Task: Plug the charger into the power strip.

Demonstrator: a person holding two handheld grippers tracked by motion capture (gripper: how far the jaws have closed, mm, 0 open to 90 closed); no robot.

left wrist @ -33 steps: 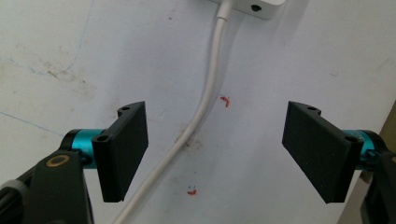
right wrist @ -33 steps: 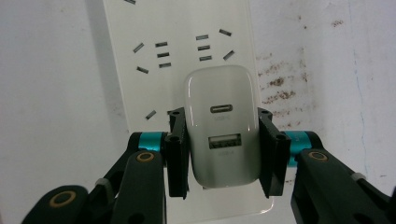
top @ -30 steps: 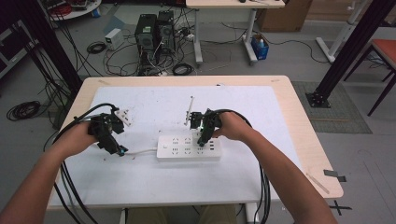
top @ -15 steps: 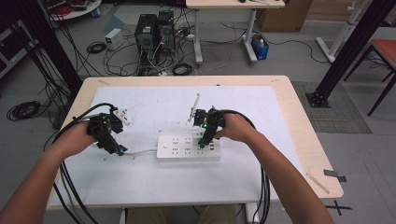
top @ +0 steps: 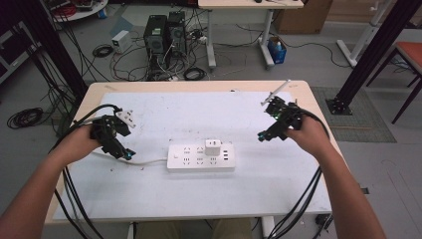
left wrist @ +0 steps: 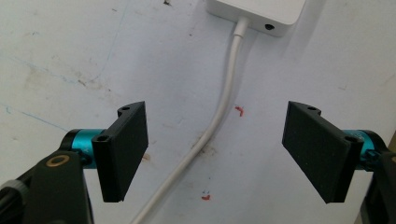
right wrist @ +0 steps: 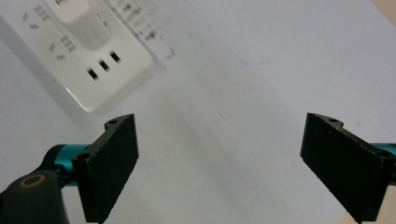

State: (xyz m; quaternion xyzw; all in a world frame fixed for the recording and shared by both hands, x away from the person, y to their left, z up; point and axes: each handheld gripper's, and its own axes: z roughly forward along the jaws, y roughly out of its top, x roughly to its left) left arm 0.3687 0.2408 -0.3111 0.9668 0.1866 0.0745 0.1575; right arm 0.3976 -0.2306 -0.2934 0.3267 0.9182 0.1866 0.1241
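The white power strip (top: 200, 158) lies flat at the middle of the desk (top: 164, 107), and a white charger (top: 213, 147) stands plugged into its top. Over at the right, the right gripper (top: 265, 135) hangs well apart from the strip, its jaws just sprung wide with nothing between them. On the left, the left gripper (top: 125, 154) is released too, its jaws straddling the strip's white cable (left wrist: 219, 116) without pressing it.

A white power strip (top: 200, 157) with a white plug adapter (top: 213, 147) and white cord (left wrist: 219, 116) lies on the white mat (top: 199, 194), small red marks just beside the cord between the black, teal-collared fingers (left wrist: 123, 149).
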